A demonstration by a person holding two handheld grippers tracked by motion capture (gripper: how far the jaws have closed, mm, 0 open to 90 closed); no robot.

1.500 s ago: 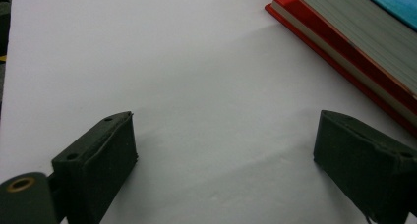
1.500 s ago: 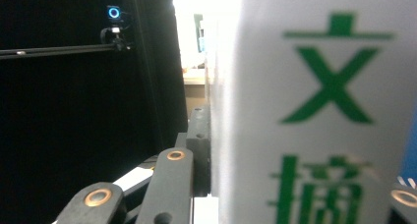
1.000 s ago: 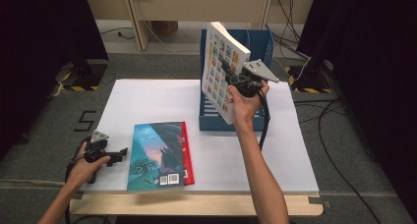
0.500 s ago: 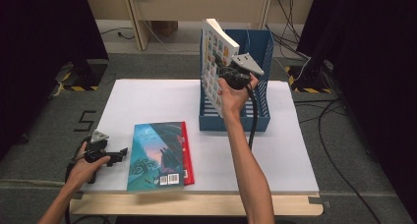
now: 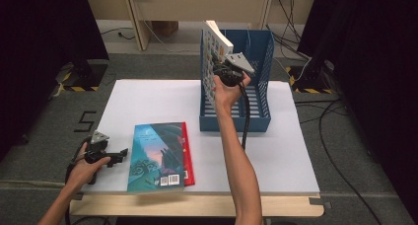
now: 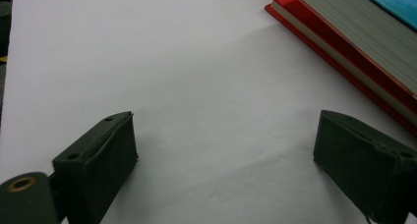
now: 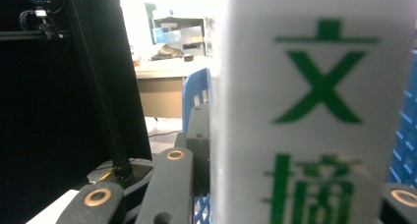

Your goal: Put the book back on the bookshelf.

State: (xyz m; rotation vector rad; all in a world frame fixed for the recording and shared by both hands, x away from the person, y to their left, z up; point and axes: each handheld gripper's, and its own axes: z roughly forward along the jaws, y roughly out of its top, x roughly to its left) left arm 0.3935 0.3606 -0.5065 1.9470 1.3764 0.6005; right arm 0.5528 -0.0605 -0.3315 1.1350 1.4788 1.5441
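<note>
Covering most of the high view, the white surface (image 5: 148,101) carries a blue file box (image 5: 256,82) at its far side, open at the top so that books can be stood in it. A white book (image 5: 217,47) is held upright and a little tilted over the left wall of the box, probably so that it can be lowered into the box on its edge. It is clamped at its spine by the right gripper (image 5: 227,77). Two books are stacked near the front edge, a teal book (image 5: 155,156) on a red book (image 5: 186,153). Beside them the left gripper (image 6: 223,155) rests with its jaws spread wide and nothing between them.
</note>
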